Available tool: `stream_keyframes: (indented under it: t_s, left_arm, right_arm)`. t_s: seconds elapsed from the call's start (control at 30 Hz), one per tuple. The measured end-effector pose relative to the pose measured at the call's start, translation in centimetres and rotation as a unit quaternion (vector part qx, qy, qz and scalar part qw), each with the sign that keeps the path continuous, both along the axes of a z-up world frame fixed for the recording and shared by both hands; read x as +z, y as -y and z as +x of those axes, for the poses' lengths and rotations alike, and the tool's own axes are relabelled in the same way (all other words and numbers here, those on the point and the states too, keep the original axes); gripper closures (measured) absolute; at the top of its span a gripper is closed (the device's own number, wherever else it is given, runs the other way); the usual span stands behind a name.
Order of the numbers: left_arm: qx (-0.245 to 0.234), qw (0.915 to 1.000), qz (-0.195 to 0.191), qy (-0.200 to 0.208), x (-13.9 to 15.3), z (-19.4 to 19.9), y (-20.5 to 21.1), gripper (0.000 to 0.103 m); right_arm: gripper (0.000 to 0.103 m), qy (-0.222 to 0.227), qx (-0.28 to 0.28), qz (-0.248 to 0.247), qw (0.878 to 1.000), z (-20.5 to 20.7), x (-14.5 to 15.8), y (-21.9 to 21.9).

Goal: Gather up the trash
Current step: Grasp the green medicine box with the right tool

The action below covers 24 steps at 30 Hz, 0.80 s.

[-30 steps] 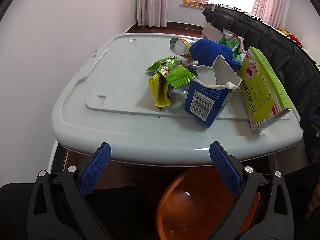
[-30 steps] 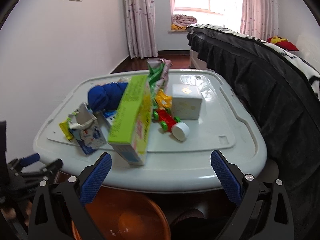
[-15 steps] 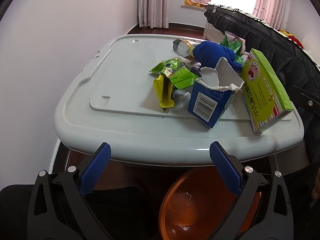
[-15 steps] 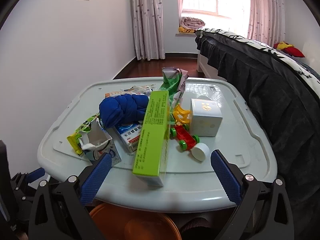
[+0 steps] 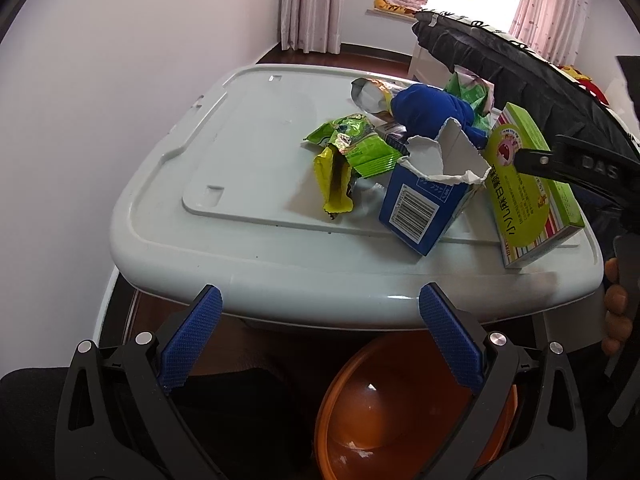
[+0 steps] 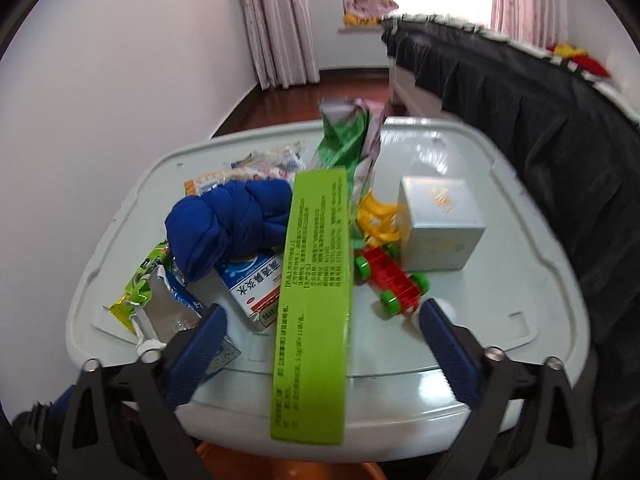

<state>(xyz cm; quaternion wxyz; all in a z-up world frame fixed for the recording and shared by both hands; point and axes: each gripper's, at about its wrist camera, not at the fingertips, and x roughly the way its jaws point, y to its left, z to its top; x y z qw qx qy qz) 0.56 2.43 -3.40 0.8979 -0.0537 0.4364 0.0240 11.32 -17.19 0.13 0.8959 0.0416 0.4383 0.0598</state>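
Right, my right gripper (image 6: 320, 320) is over the near edge of the grey bin lid (image 6: 520, 360), jaws closing w/ the tall green box (image 6: 316, 292) standing between them; the pads aren't on it yet, gap on both sides. The box stands on its long edge at the lid's front, its near end past the rim.

My left gripper (image 5: 320, 336) hangs below the lid's front edge, jaws spread wide, nothing in them. Under it sits the orange bowl (image 5: 400, 420), partly tucked beneath the lid.

Trash on the lid: torn blue carton (image 5: 428, 200) w/ barcode, just left of the green box in the left view; yellow wrapper (image 5: 334, 180) and green wrappers (image 5: 352, 144) beside the carton, overlapping each other. Blue cloth bundle (image 6: 228, 228) lies behind, resting on a small white-and-blue medicine box (image 6: 256, 284). A green-pink bag (image 6: 344, 136) stands up behind the green box.

Right of the green box: red toy car w/ green wheels (image 6: 392, 280), yellow toy piece (image 6: 376, 216), pale square box (image 6: 440, 228). A white cap sits by my right pad, mostly hidden.

In the left view my right gripper's black arm (image 5: 576, 164) crosses the green box; my fingers (image 5: 616, 304) show at the far edge.
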Motion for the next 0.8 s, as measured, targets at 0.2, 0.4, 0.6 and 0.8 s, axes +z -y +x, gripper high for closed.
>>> stream_keyframes:
  t_s: [0.2, 0.4, 0.6, 0.8]
  left_arm:
    - [-0.005, 1.0000, 0.004, -0.004, -0.2, 0.0, 0.2, 0.007]
    - [-0.008, 0.9999, 0.004, -0.007, -0.4, 0.2, 0.2, 0.007]
    - [-0.030, 0.9994, -0.018, 0.007, -0.3, -0.1, 0.5, 0.007]
    - [-0.098, 0.9944, -0.009, 0.037, 0.5, 0.2, 3.4, 0.007]
  right_arm:
    - [0.071, -0.057, -0.009, 0.015, 0.998, 1.5, -2.9, -0.1]
    - [0.076, -0.056, 0.007, 0.012, 0.998, 1.4, -3.1, 0.0]
    - [0.076, 0.010, 0.027, 0.014, 0.999, -2.1, 0.3, 1.6]
    - [0.075, 0.071, 0.019, 0.007, 0.997, -6.7, 2.6, 5.1]
